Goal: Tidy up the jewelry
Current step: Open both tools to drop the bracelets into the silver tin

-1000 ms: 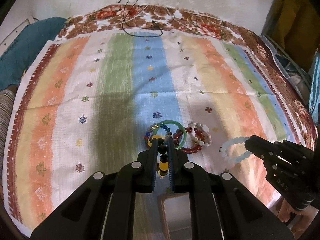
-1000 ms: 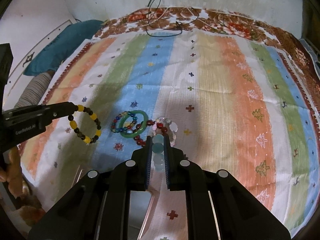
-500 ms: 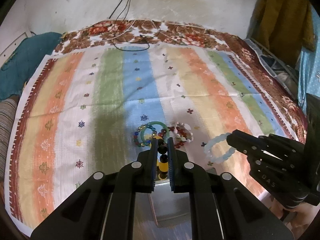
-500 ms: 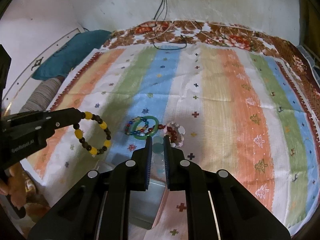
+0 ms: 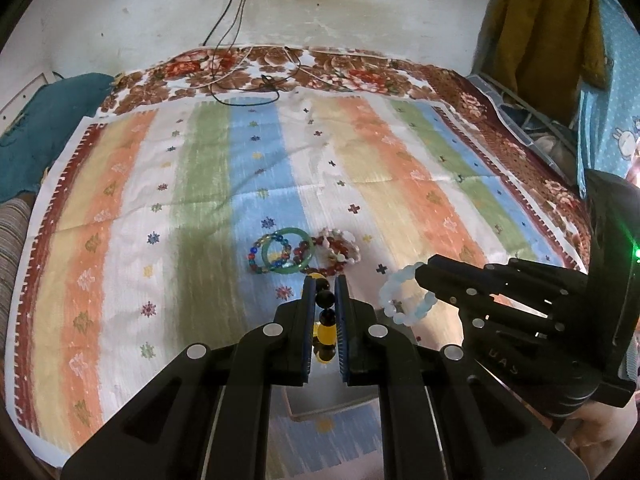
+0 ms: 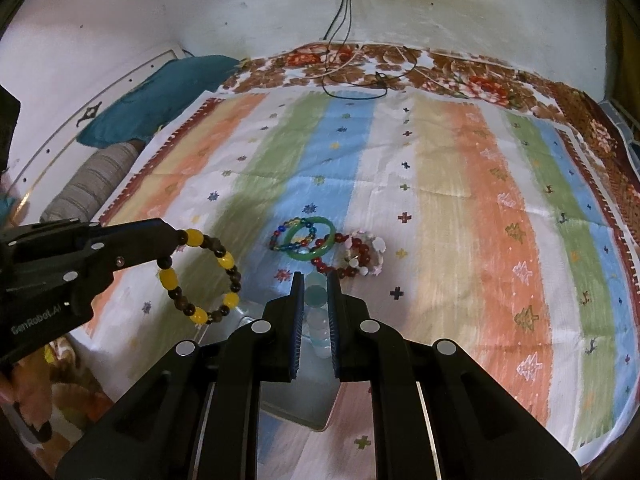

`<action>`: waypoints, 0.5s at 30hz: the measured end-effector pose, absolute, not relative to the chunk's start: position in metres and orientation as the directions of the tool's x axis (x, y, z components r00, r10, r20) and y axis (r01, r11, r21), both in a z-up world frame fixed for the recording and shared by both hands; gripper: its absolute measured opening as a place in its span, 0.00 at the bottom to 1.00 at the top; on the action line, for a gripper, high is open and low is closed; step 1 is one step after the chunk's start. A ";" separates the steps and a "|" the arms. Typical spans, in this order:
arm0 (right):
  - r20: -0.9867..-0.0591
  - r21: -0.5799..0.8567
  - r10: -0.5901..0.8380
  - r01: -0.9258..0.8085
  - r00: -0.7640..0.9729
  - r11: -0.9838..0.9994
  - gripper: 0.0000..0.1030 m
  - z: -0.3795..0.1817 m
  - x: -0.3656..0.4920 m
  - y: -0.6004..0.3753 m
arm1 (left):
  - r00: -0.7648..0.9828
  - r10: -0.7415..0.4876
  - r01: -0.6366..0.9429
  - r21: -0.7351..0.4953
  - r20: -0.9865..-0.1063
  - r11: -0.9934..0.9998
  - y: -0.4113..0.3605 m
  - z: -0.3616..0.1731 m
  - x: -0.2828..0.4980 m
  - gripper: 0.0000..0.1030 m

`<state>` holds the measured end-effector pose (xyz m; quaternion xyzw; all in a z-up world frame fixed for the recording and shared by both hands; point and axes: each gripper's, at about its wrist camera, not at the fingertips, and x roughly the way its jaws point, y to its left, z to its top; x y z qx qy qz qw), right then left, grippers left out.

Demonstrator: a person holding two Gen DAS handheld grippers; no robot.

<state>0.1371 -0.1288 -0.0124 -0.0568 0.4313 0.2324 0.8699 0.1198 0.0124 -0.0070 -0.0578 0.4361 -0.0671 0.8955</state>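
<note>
My left gripper (image 5: pixel 324 282) is shut on a yellow-and-black bead bracelet (image 5: pixel 325 300), held in the air; the bracelet hangs as a full ring in the right wrist view (image 6: pixel 200 276). My right gripper (image 6: pixel 314 280) is shut on a pale blue bead bracelet (image 6: pixel 316 300), also seen in the left wrist view (image 5: pixel 404 296). On the striped cloth ahead lie a green bangle (image 5: pixel 286 250), a multicoloured bead bracelet (image 5: pixel 260 254), a dark red bead bracelet (image 5: pixel 320 258) and a white-and-red bracelet (image 5: pixel 340 244), bunched together. A shiny metal tray (image 6: pixel 288 392) lies under both grippers.
The striped cloth (image 5: pixel 120 240) covers a bed with a floral blanket (image 5: pixel 344 72) at the far edge. Black cables (image 5: pixel 248 76) run down from the wall. A teal pillow (image 5: pixel 36 120) lies at the left. Clothes (image 5: pixel 540 40) hang at the right.
Both grippers have risen and pulled back from the pile with their bracelets still gripped. The metal tray has come into view beneath them.
</note>
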 end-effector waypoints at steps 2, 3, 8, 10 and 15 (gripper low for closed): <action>-0.779 0.100 0.357 -0.458 0.517 0.883 0.12 -0.013 0.133 -0.128 | 0.605 -0.171 0.072 -0.160 -0.778 0.984 0.011 -0.009 0.117 0.09; -0.779 0.099 0.356 -0.460 0.515 0.882 0.12 -0.013 0.132 -0.127 | 0.604 -0.171 0.072 -0.160 -0.779 0.985 0.011 -0.010 0.117 0.09; -0.784 0.097 0.355 -0.465 0.509 0.880 0.12 -0.015 0.126 -0.126 | 0.601 -0.168 0.068 -0.159 -0.781 0.985 0.011 -0.011 0.115 0.09; -0.790 0.103 0.356 -0.463 0.500 0.880 0.12 -0.018 0.125 -0.127 | 0.590 -0.164 0.061 -0.158 -0.791 0.985 0.010 -0.014 0.114 0.09; -0.805 0.091 0.331 -0.448 0.493 0.889 0.40 -0.022 0.129 -0.128 | 0.580 -0.129 0.010 -0.151 -0.804 0.989 0.019 -0.020 0.114 0.13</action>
